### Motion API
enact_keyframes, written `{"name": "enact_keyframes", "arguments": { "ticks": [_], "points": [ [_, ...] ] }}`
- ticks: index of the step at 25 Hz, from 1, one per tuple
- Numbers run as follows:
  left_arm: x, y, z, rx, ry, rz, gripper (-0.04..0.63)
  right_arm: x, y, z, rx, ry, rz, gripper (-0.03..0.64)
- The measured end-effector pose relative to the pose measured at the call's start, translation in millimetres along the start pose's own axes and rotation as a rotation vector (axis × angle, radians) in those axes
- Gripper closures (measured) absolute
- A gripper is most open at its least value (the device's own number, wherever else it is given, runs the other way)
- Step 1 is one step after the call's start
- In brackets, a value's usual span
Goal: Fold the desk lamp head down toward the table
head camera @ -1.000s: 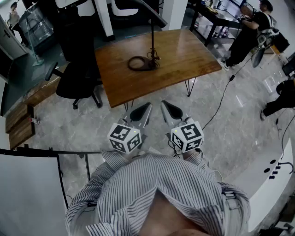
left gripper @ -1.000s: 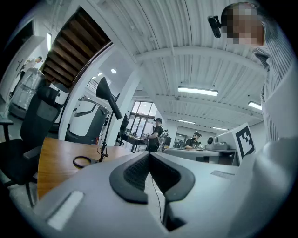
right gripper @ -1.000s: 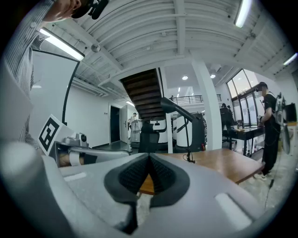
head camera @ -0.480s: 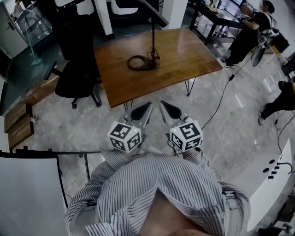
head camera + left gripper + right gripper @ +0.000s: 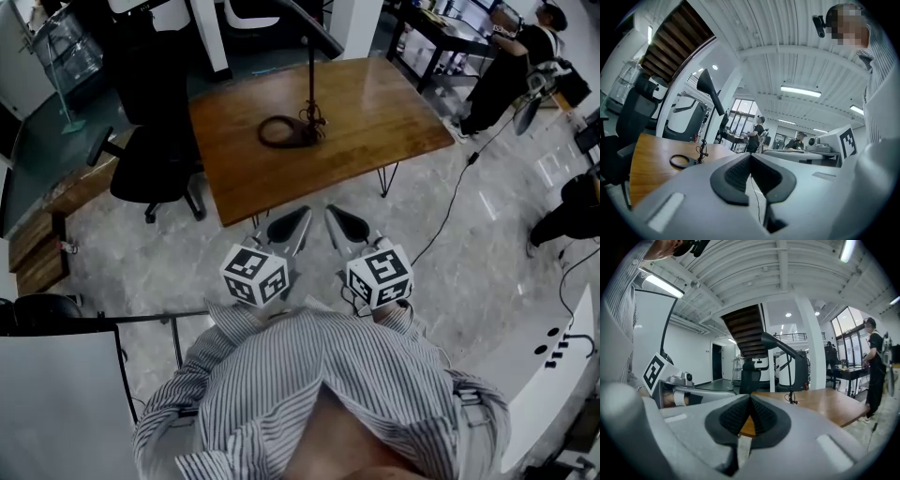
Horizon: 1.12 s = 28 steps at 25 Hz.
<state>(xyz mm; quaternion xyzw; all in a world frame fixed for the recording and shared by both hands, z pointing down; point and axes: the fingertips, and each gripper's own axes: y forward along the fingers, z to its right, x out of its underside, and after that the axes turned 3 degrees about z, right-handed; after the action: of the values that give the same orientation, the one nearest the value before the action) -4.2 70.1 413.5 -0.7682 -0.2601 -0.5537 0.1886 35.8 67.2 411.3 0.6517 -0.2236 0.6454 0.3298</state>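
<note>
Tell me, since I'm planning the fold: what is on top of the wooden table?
Only the desk lamp, with its ring base and tangled cord. The wood under that base is covered.

Ceiling strip lights (image 5: 800, 91) shine brightly, the floor (image 5: 487, 202) glares, and fisheye edges darken.

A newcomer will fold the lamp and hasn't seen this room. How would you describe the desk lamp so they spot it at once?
Find the brown wooden table beside the black office chair. On it stands the desk lamp: a thin black pole rising from a dark ring base, with a long slanted head on top. Nothing else stands on that table.
</note>
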Motion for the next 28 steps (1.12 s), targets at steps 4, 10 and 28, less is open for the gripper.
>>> {"name": "enact_keyframes", "arguments": {
  "ticks": [4,10,28],
  "points": [
    [-3.8,20.3,-6.8,0.013,-0.041,0.017,0.591,-6.3,7.5,22.0,0.014,0.019,0.038,0.615],
    [8.1,47.8,-15.0,0.009,-0.079,0.02,0.591,5.4,17.8,55.8,0.024,0.024,0.014,0.615],
    [-43.4,177.6,-153.3,0.076,-0.04,0.006,0.591,-34.7,165.6,163.9,0.093,0.006,0.054,0.615]
  ]
}}
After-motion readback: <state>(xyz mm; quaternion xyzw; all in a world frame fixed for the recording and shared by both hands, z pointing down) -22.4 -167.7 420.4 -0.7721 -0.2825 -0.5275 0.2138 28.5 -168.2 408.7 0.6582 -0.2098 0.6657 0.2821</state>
